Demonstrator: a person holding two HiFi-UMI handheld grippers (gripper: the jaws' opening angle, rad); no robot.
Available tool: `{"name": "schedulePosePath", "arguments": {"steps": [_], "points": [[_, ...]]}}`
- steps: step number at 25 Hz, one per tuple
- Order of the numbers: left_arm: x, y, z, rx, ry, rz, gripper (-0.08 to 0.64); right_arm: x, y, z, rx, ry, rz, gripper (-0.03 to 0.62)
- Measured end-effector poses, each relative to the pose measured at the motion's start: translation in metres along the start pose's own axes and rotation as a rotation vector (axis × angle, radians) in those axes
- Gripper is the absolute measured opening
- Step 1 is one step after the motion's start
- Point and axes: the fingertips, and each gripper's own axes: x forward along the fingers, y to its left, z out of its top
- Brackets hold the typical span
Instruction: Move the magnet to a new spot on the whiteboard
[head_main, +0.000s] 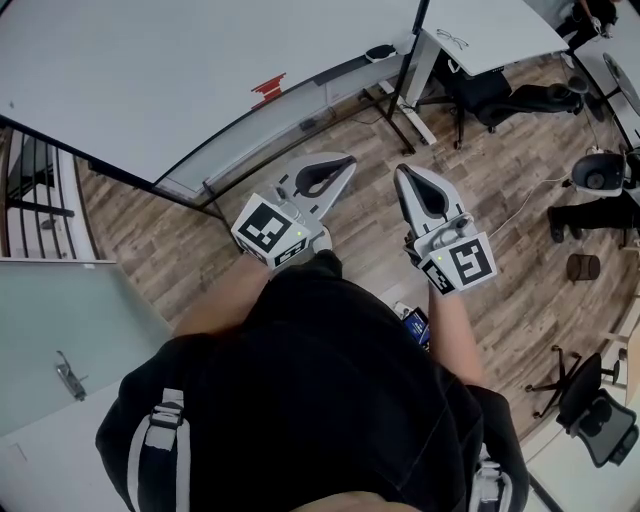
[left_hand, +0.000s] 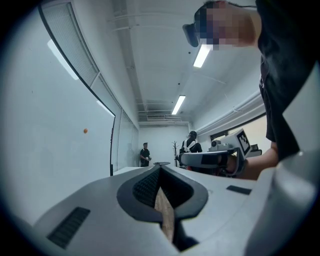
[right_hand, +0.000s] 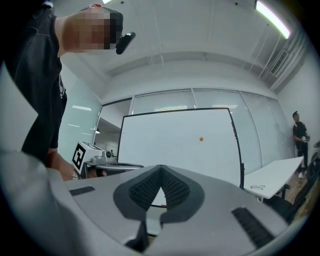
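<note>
A person stands on a wood floor facing a whiteboard (right_hand: 170, 145), a gripper in each hand, at the approach stage of moving a magnet across it. The magnet (right_hand: 201, 138), a small orange dot, sits on the board at about mid-height, right of centre and nearer the right edge than the left, with bare white surface on every side of it. The left gripper (head_main: 346, 160) and the right gripper (head_main: 404, 171) are held out level, side by side in front of the body, both well apart from the board. Each has its jaws drawn together at the tips, and neither carries anything. The magnet appears untouched, so the task looks barely begun. The next move calls for closing the distance to the board and spreading one pair of jaws wide enough to straddle the small disc. The jaws must then pinch it by its rim, pull it free of the surface and set it down on a bare patch elsewhere.
</note>
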Motion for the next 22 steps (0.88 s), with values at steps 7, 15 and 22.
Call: {"name": "schedulePosePath", "arguments": {"steps": [7, 15, 22], "points": [[0.032, 0.036, 0.0, -0.008, -0.012, -0.03, 0.005, 0.037, -0.033, -0.002, -0.015, 0.011, -0.008, -0.005], [0.064, 0.092, -0.008, -0.009, -0.004, -0.034, 0.005, 0.086, -0.07, -0.011, -0.029, 0.035, 0.013, -0.005], [0.076, 0.139, -0.009, -0.017, -0.005, -0.034, 0.005, 0.132, -0.091, -0.013, -0.032, 0.043, 0.017, -0.005]]}}
